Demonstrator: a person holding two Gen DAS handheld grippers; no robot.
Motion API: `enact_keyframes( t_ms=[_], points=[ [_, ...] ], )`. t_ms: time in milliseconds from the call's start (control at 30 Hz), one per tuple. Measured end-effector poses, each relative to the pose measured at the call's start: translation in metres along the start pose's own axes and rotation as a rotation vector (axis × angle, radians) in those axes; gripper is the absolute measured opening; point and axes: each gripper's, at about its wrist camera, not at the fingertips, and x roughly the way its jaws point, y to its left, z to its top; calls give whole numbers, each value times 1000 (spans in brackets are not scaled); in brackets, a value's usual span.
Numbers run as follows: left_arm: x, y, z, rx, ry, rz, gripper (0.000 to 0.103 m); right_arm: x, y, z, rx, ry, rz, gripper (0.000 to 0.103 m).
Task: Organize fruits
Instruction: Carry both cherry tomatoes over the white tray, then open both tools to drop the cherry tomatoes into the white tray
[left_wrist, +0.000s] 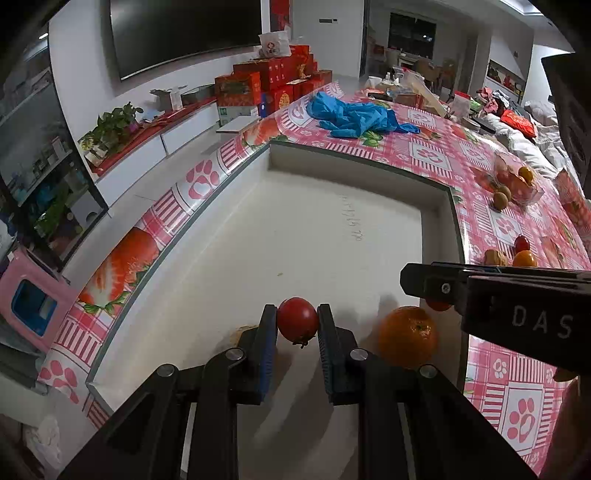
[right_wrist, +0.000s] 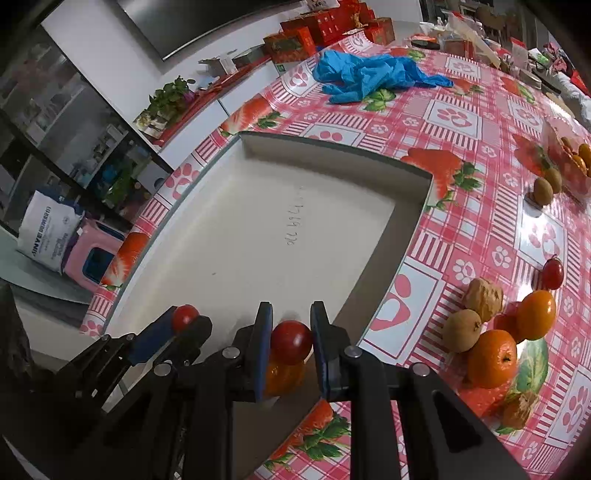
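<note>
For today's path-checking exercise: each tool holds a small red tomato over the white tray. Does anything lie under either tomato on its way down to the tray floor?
Yes, for the right tool: its tomato hangs directly above an orange already in the white tray. The left tool holds its tomato over bare tray floor, with the orange beside it, not under it.

Orange (right_wrist: 284, 373) — mostly hidden behind the gripped tomato (right_wrist: 291, 341).

You have two cherry tomatoes (right_wrist: 290, 341) clamped, one in each claw, and a third (right_wrist: 553, 273) loose on the cloth far right of your right claw. Right of that claw sit three oranges (right_wrist: 493, 363), two walnuts (right_wrist: 484, 298), perhaps three kiwis (right_wrist: 461, 329).
</note>
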Motion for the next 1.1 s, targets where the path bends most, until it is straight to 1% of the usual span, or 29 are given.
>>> enact_keyframes(
  t_ms=[67, 133, 233, 267, 300, 333, 367, 400, 433, 500, 567, 767, 833, 900, 1100],
  points=[
    [1, 0, 0, 1, 5, 10, 23, 0, -3, 0, 3, 3, -1, 28],
    [2, -1, -1, 0, 15, 11, 23, 0, -4, 0, 8, 5, -1, 47],
    [4, -2, -1, 3, 29, 4, 24, -2, -2, 1, -1, -3, 17, 60],
    [4, -2, -2, 5, 32, 5, 29, -3, 1, 0, -7, -4, 17, 63],
    [3, -3, -2, 6, 31, 7, 55, -4, 3, 0, -12, -6, 18, 67],
    [1, -3, -2, 3, 23, 12, 73, -4, 4, 0, -16, -8, 20, 72],
    [-3, -2, -3, -6, -1, 28, 94, -6, 6, 0, -23, -13, 24, 74],
    [-10, -2, -3, -18, -43, 41, 95, -8, 7, 0, -27, -19, 24, 78],
    [-14, -2, -3, -18, -64, 38, 95, -10, 8, 0, -31, -25, 23, 80],
    [-15, -3, -1, 0, -51, 36, 95, -15, 9, 0, -33, -33, 11, 81],
    [-15, -4, 1, 9, -48, 54, 95, -19, 8, 0, -28, -39, 9, 83],
    [-19, -8, 0, 3, -42, 52, 95, -31, -3, -2, -12, -57, -5, 90],
    [-21, -12, 0, 9, -43, 50, 95, -35, -7, -4, -4, -67, -13, 98],
    [-23, -17, -1, 15, -40, 46, 95, -40, -11, -6, -3, -87, -26, 103],
    [-30, -30, 0, 48, -46, 43, 95, -55, -20, -13, -35, -120, -90, 103]
  ],
)
